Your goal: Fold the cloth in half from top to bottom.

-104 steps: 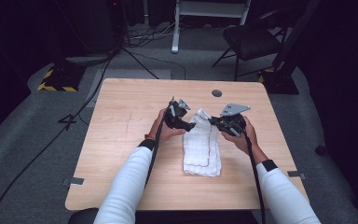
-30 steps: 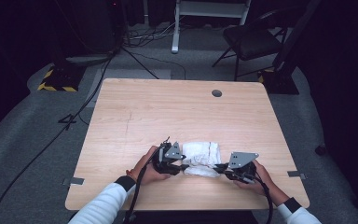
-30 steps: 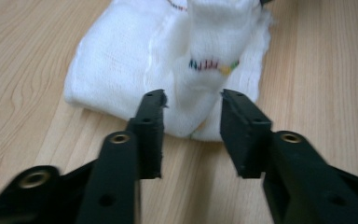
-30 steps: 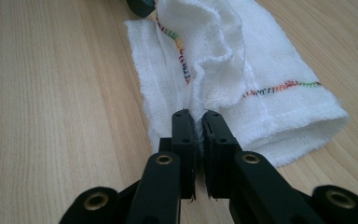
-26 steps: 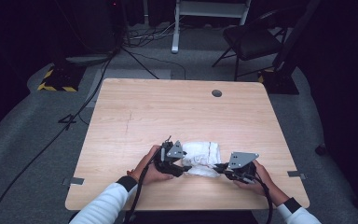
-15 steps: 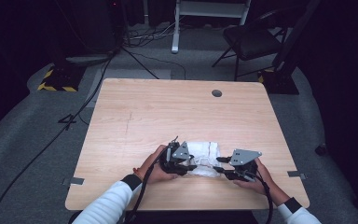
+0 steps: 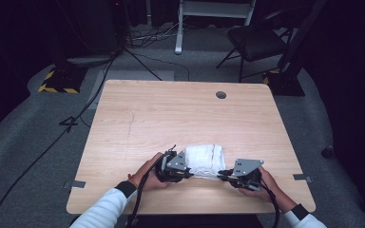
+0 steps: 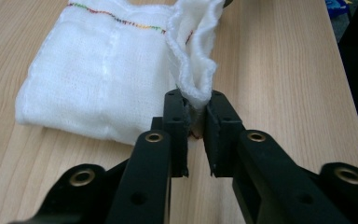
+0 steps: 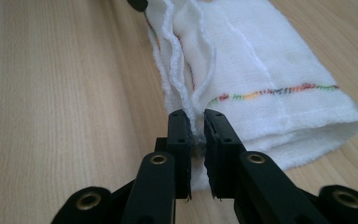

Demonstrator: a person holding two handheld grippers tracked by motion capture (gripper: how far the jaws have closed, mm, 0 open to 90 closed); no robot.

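white cloth, folded and edged with rainbow stitching, is laid near the front edge of the tabletop. its near corners are pinched by both tongs: the left tongs have just been closing on a bunched corner, and the right tongs on stacked layers. only thin edges are caught, so a layer could be dropped if the cloth is lifted unevenly, and the fold would be spoiled. no container is seen on the tabletop.
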